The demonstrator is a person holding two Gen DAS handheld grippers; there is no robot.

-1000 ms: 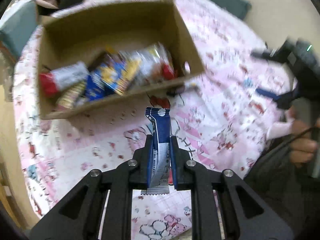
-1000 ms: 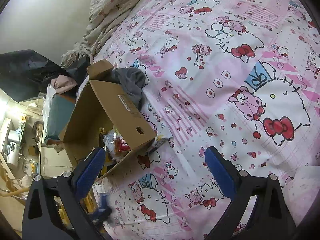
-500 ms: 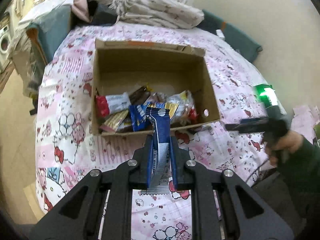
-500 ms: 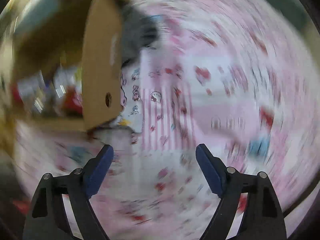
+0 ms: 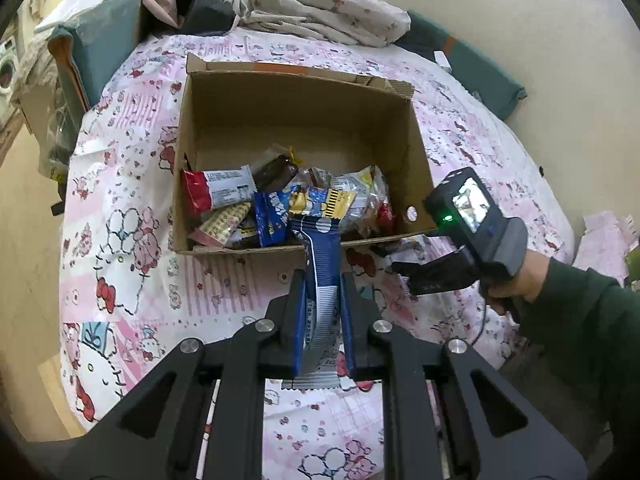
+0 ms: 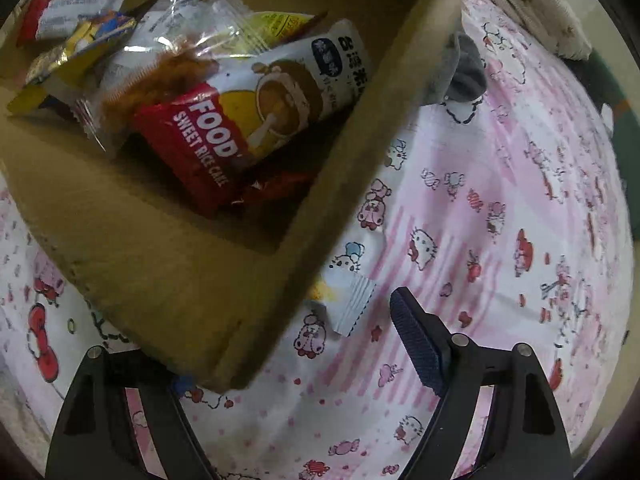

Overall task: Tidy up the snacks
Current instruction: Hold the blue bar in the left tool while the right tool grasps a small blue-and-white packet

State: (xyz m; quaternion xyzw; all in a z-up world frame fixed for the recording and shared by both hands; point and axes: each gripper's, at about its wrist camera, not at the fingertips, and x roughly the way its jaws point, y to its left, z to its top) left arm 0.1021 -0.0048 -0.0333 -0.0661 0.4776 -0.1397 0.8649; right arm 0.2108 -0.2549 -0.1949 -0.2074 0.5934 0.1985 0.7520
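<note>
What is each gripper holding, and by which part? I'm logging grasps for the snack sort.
The left gripper pinches a blue snack packet across its lower half, the top poking out. The right gripper is open, holding nothing.

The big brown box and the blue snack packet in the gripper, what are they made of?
The big brown box looks like plain cardboard: matte, with ragged torn edges along its rim. The blue snack packet, pinched in the left gripper, seems to be thin plastic or foil film: it is glossy, with a silvery crimped, zigzag-cut end. Which of the two cannot be told.
</note>
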